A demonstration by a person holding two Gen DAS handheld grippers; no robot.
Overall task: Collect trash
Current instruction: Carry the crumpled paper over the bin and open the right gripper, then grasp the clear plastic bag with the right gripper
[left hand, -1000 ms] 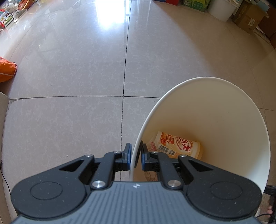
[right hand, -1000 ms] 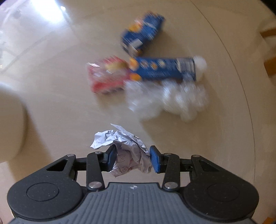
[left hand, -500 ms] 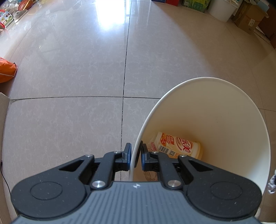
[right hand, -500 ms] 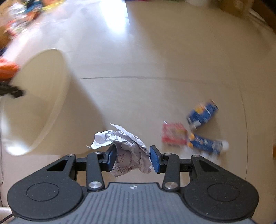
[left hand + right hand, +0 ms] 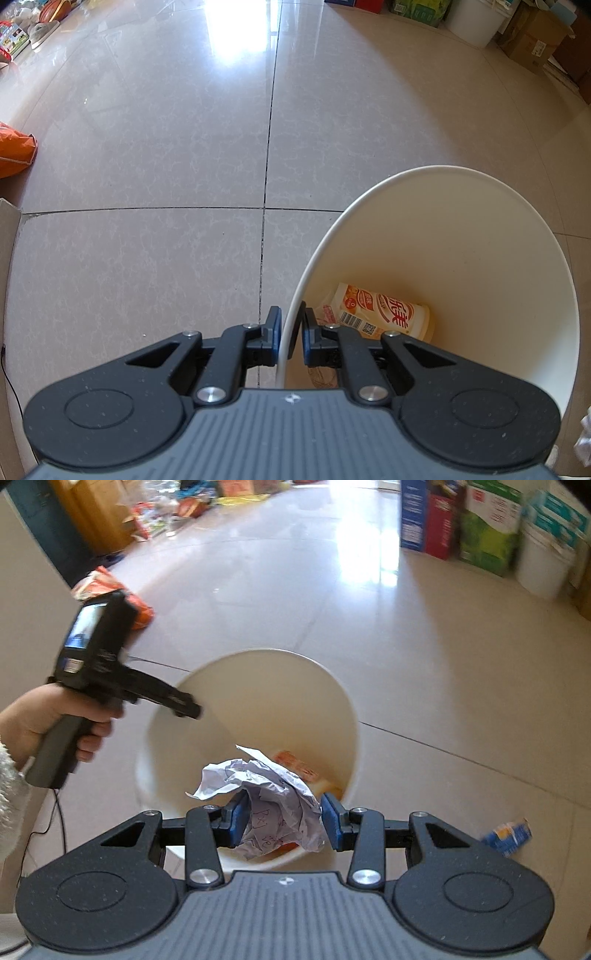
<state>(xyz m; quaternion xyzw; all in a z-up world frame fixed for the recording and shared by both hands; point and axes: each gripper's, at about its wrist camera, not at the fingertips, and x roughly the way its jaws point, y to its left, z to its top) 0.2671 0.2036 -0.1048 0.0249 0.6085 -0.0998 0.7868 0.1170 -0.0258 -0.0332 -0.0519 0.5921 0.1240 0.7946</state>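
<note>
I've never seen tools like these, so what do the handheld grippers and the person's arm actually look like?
Each gripper, left gripper and right gripper, has a ribbed grey body, speckled black linkage arms with silver bolts, and two fingers with blue pads. Seen from the side, the left one has a pistol-style handle, a small screen on its back and a thin black cable hanging down. The person wears a fluffy white sleeve.

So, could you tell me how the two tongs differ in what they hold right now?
The left tongs pinch the bin by its thin rim, nearly shut. The right tongs stand wider, clamping a crumpled paper over the bin's mouth. Both are shut on something.
</note>
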